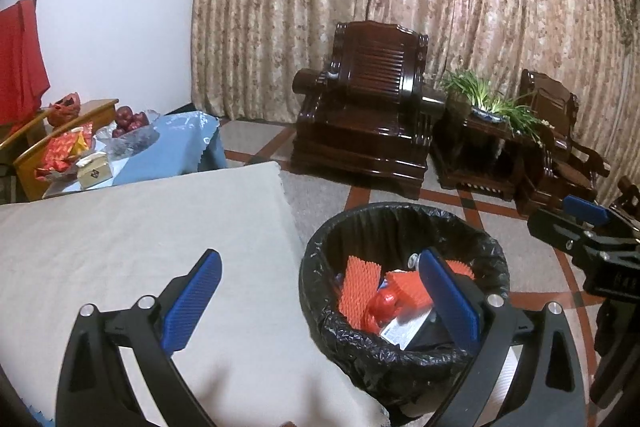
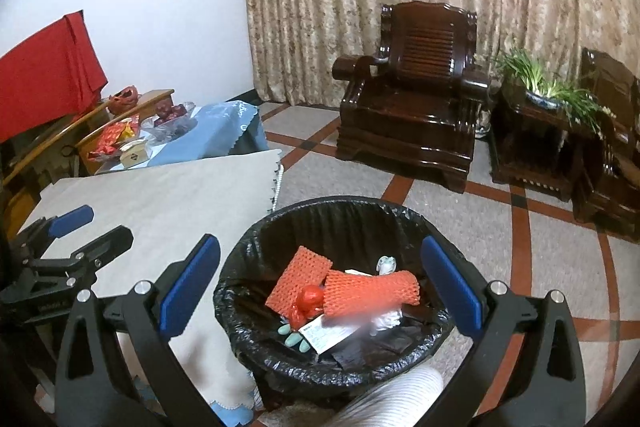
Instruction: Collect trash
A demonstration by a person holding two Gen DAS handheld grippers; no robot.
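— Since the bin (image 2: 336,291) beside the table (image 1: 140,239) already holds orange foam nets (image 2: 370,293) and paper, is much left?
— Seemingly not; the cloth looks bare. Left gripper (image 1: 320,299) and right gripper (image 2: 320,287) both gape wide, holding nothing.

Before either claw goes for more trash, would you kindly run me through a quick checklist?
1. Left claw empty and open: ok.
2. Right claw empty and open: ok.
3. Trash bin liner folded over the rim: ok.
4. Room left in the bin above the orange foam nets: ok.
5. Trash remaining on the beige tablecloth: none visible.
6. Trash elsewhere, such as on the blue-covered table: cannot tell.
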